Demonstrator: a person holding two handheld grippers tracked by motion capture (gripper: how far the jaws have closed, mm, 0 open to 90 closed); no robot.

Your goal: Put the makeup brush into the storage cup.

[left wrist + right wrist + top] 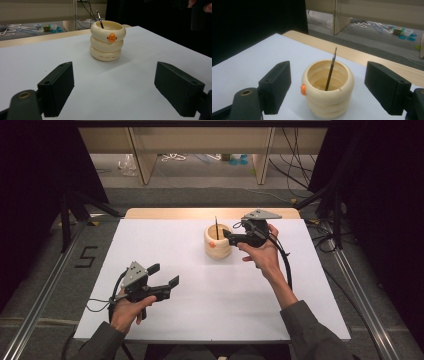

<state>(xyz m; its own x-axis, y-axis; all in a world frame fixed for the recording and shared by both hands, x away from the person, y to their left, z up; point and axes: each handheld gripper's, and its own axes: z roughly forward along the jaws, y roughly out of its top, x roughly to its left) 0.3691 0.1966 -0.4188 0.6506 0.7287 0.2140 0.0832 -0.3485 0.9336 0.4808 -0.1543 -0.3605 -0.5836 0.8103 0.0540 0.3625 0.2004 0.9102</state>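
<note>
A cream ringed cup with an orange duck beak (pixel 218 241) (pixel 107 40) (pixel 327 88) stands upright near the far middle of the white table (pixel 210 290). A thin dark stick (pixel 216 227) (pixel 100 19) (pixel 331 68) leans inside it, tip poking above the rim. My right gripper (pixel 229 233) (pixel 327 88) hovers just right of the cup, open, its jaws apart on either side of the cup in the right gripper view and holding nothing. Near the front left, my left gripper (pixel 164 275) (pixel 114 91) is held open and empty, pointing at the cup from a distance.
A wooden strip (pixel 210 213) edges the table's far side. Beyond it are wooden furniture legs (pixel 140 157), cables and small items on the floor. Metal rails (pixel 45 290) run along both sides. Black curtains hang left and right.
</note>
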